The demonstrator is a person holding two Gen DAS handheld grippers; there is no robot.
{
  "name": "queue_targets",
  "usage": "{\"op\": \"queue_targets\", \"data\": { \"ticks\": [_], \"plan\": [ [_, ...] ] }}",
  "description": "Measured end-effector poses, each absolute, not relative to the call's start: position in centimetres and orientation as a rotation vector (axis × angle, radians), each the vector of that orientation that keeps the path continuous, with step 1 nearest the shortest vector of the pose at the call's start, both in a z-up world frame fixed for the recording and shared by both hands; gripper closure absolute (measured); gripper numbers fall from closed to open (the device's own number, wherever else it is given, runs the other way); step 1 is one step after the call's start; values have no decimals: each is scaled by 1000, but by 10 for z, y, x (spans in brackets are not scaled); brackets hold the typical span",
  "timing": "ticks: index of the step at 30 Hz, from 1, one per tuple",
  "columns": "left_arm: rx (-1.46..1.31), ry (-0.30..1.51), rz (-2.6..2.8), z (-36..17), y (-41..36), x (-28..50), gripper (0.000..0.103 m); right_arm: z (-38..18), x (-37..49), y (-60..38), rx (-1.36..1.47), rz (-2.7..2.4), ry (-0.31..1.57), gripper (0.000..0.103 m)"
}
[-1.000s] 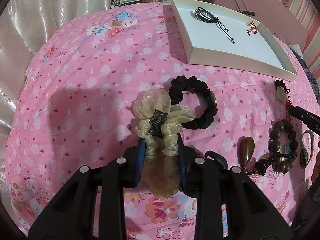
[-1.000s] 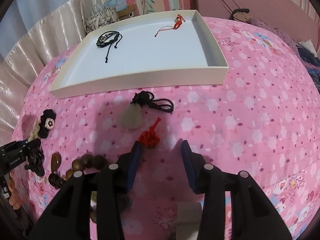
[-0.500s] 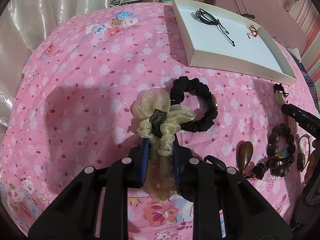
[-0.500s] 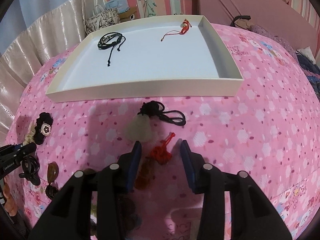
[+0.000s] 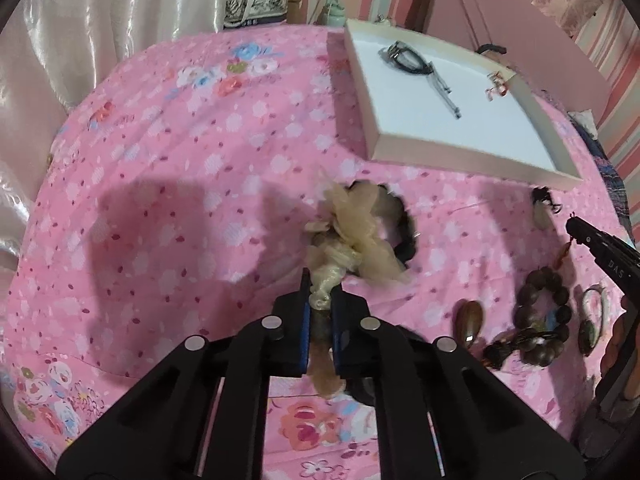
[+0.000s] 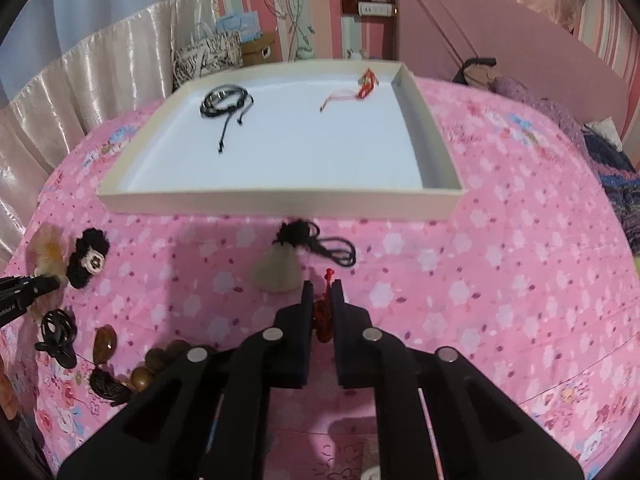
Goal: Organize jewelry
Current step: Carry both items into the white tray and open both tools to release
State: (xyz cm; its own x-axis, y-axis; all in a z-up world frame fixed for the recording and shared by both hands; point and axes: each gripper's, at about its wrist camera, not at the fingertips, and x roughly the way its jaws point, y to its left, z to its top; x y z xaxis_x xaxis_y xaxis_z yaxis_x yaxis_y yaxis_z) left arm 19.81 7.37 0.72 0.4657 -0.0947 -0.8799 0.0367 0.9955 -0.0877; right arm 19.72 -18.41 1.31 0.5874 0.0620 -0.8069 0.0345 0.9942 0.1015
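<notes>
The left gripper (image 5: 320,298) had clenched on the beige scrunchie (image 5: 348,236), now blurred and hiding half the black scrunchie (image 5: 406,236) on the bed (image 5: 180,160). The right gripper (image 6: 322,300), open before, gripped the red knot charm (image 6: 323,316). Two cords lay in the white tray (image 6: 280,204).

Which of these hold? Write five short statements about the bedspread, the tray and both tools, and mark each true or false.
1. The left tool is shut on the beige organza scrunchie. True.
2. The white tray is bare inside. False: it holds a black cord bracelet and a red string charm.
3. The right tool is shut on the red knot tassel. True.
4. The wooden bead bracelet lies in the tray. False: it lies on the pink bedspread.
5. The pale stone pendant is between the right tool's pads. False: it lies just ahead, free.
</notes>
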Motion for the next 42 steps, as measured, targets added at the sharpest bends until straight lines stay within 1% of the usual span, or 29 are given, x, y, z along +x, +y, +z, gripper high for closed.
{"op": "queue_targets", "data": {
  "ticks": [6,9,15,19,23,30,36,40,42],
  "plan": [
    [-59,1042,-125,33,58,213,97,33,206,-190,106,13,913,95],
    [-55,1018,-142,51,45,230,97,52,220,-195,91,3,883,95],
    [-67,962,-214,86,6,279,97,84,269,-201,73,-5,838,95],
    [-88,945,-249,93,-15,320,97,92,317,-200,66,1,824,95],
    [-103,976,-257,83,-35,370,97,87,365,-200,51,-15,830,95],
    [-48,1054,-214,47,-72,454,97,60,429,-203,27,-48,871,95],
    [11,1089,-221,26,-94,492,97,42,461,-210,56,-49,907,95],
    [-15,1171,-200,-1,-95,520,97,23,474,-212,49,-72,956,95],
    [2,1156,-195,-5,-93,521,97,20,475,-214,43,-87,966,95]
  ]
}}
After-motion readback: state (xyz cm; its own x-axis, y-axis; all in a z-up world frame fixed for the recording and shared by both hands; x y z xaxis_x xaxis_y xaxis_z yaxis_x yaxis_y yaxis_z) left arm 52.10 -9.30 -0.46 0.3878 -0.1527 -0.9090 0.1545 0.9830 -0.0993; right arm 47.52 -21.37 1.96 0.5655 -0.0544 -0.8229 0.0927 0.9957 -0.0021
